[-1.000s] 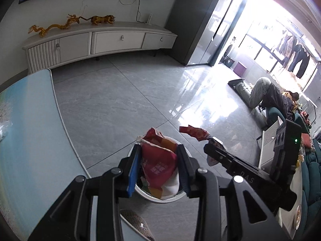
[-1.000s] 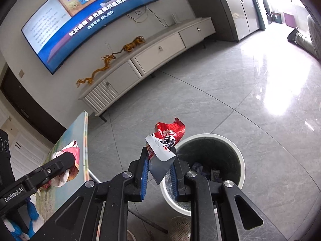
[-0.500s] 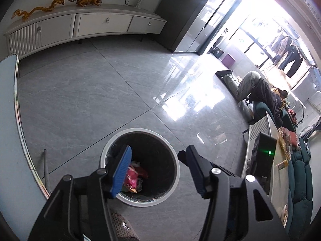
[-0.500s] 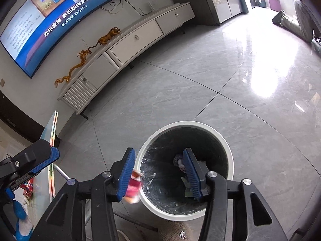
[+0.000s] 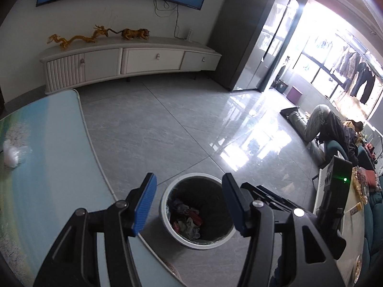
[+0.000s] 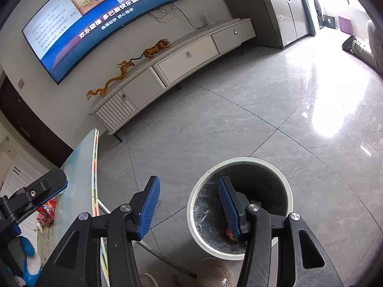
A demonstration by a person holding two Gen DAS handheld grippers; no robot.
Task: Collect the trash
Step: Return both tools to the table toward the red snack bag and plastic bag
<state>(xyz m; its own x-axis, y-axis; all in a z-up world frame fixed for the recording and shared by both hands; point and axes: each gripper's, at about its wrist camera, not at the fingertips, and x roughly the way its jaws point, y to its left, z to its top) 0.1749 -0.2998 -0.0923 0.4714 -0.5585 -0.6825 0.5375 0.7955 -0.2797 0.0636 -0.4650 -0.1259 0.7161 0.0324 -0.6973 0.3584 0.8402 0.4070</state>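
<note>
A white round trash bin (image 5: pixel 165 211) with a dark liner stands on the grey floor by the table edge. Several crumpled wrappers (image 5: pixel 188 217) lie at its bottom. My left gripper (image 5: pixel 189 204) hangs above it, open, with nothing between its blue pads. In the right wrist view the same bin (image 6: pixel 239 160) sits lower right. My right gripper (image 6: pixel 189 206) is open and empty, its right finger over the bin's mouth. A red scrap (image 6: pixel 229 234) shows inside, just behind that finger. A red wrapper (image 6: pixel 46 211) lies on the table at the left.
A glass-topped table (image 5: pixel 47 179) fills the left, with a crumpled clear bag (image 5: pixel 10 155) on it. A low white TV cabinet (image 5: pixel 129 59) lines the far wall. A person (image 5: pixel 330 124) is down on the floor far right. A slipper (image 6: pixel 213 273) sits beside the bin.
Both grippers opened and let go of their wrappers, which dropped into the bin. Both views dipped over the bin, then lifted back.
</note>
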